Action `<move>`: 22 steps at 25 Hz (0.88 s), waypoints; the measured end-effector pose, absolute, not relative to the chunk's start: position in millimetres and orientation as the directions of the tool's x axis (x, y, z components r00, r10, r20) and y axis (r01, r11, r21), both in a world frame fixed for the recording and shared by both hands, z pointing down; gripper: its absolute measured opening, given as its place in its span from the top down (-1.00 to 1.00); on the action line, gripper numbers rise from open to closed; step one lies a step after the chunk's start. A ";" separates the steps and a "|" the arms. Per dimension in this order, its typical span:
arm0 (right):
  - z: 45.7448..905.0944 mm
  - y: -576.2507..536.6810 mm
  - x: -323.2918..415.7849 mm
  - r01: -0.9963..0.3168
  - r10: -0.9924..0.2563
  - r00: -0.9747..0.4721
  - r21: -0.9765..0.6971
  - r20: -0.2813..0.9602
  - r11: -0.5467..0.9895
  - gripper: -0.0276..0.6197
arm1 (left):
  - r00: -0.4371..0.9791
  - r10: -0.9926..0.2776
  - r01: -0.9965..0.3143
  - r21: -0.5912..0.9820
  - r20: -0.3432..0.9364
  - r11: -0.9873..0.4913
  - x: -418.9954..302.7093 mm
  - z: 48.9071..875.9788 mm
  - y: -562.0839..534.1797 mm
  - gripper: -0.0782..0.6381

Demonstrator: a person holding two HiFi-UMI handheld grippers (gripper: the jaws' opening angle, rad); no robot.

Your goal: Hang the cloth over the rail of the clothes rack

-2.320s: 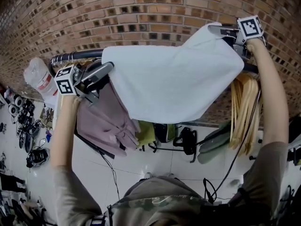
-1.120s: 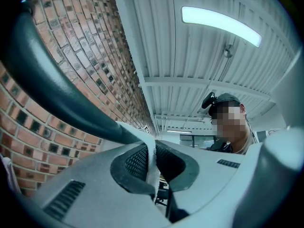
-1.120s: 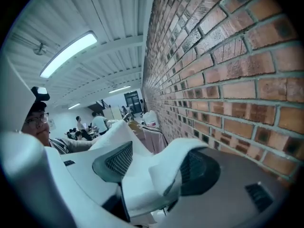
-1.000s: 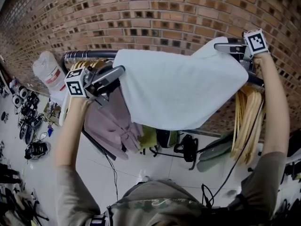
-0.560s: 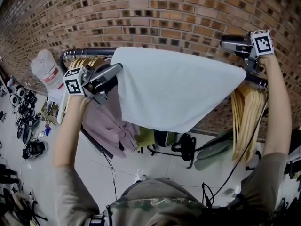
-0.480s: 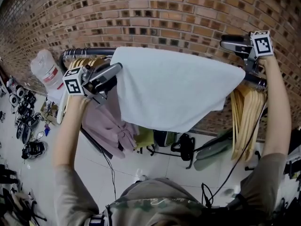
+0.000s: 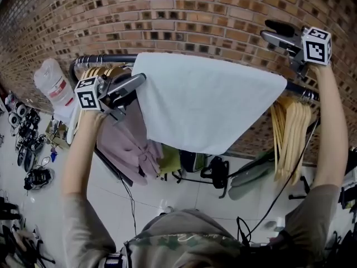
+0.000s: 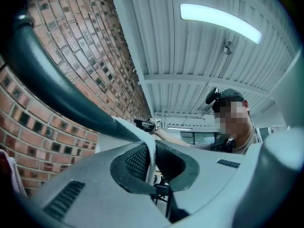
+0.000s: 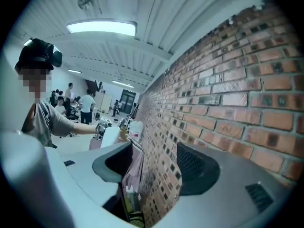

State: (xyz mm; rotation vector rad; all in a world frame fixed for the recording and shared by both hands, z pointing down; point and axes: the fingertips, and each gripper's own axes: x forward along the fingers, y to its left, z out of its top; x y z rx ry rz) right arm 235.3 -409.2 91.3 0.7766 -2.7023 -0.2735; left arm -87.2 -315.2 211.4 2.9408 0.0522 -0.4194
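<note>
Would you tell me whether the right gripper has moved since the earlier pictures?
Yes: the right gripper has risen away from the cloth, higher above the rail.

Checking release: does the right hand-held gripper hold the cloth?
No: the right hand-held gripper is clear of the cloth, its jaws apart with only the brick wall showing between them.

White cloth (image 7: pixel 206 108), draped over dark rail (image 7: pixel 106 58)
</note>
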 end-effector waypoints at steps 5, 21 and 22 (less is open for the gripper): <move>52.1 -360.8 220.5 -0.481 -0.526 -0.842 0.277 0.121 0.832 0.00 | 0.961 0.005 0.051 0.162 -0.277 -0.986 -88.9 211.7 -314.6 0.73; 161.0 -224.4 245.4 -0.577 -0.580 -0.813 -0.058 -0.055 0.815 0.00 | 0.945 0.023 0.083 0.169 -0.327 -0.982 -89.4 205.5 -308.4 0.73; 171.3 -222.2 248.6 -0.582 -0.587 -0.807 -0.089 -0.061 0.809 0.00 | 0.943 0.023 0.086 0.174 -0.332 -0.981 -89.6 206.2 -308.1 0.73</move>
